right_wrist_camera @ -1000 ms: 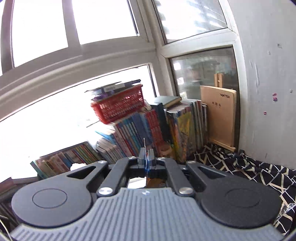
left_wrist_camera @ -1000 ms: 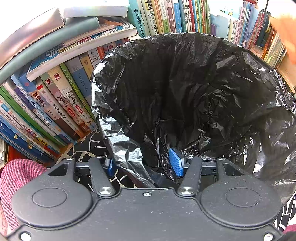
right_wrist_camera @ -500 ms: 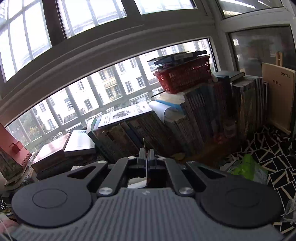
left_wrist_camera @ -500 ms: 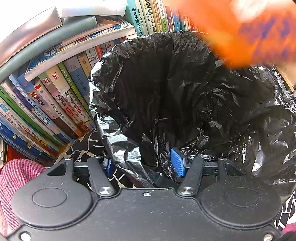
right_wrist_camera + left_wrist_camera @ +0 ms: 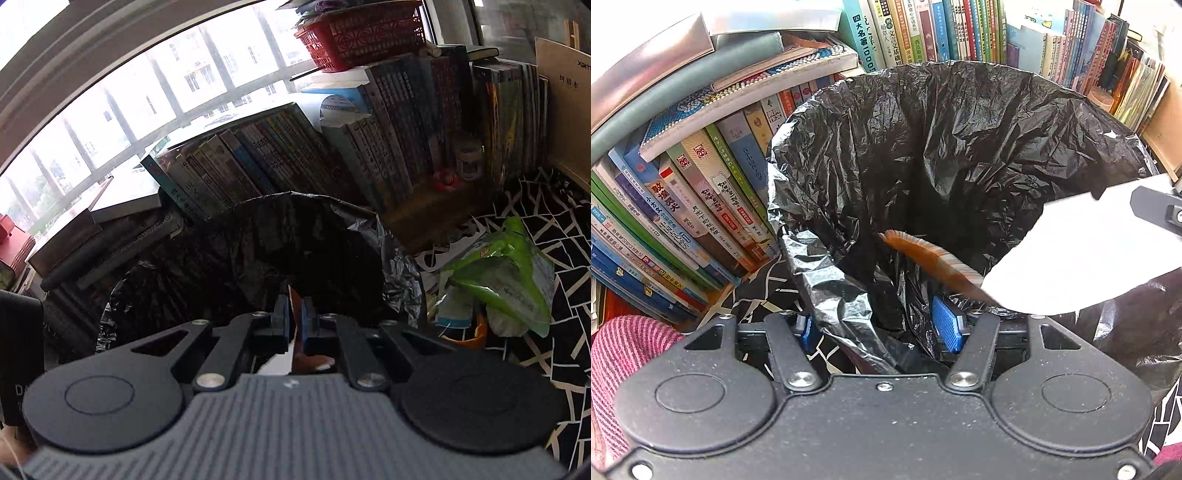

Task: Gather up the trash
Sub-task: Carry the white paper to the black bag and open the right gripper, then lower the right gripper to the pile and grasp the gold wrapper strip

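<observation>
A black trash bag [image 5: 960, 147] stands open among the books. My left gripper [image 5: 877, 328] is shut on a fold of its near rim, one blue pad inside the bag and one outside. My right gripper [image 5: 294, 317] points down into the same bag [image 5: 295, 240], and its jaws are opening. An orange-and-white wrapper [image 5: 310, 362] hangs edge-on between the pads, with a thin gap on each side. In the left wrist view that wrapper [image 5: 1071, 258] shows blurred over the bag's right side, white face up and orange edge toward me.
Rows and stacks of books [image 5: 701, 184] ring the bag. A green packet [image 5: 509, 266] and other litter lie right of the bag on a black-and-white patterned cloth [image 5: 554, 240]. A red basket [image 5: 362, 33] sits on top of the books. A pink striped sleeve [image 5: 624, 347] is at lower left.
The right gripper has tipped down from the window toward the bag, and its pads have parted slightly. The wrapper came in from the upper right and sank over the bag's mouth. Left grip unchanged.
</observation>
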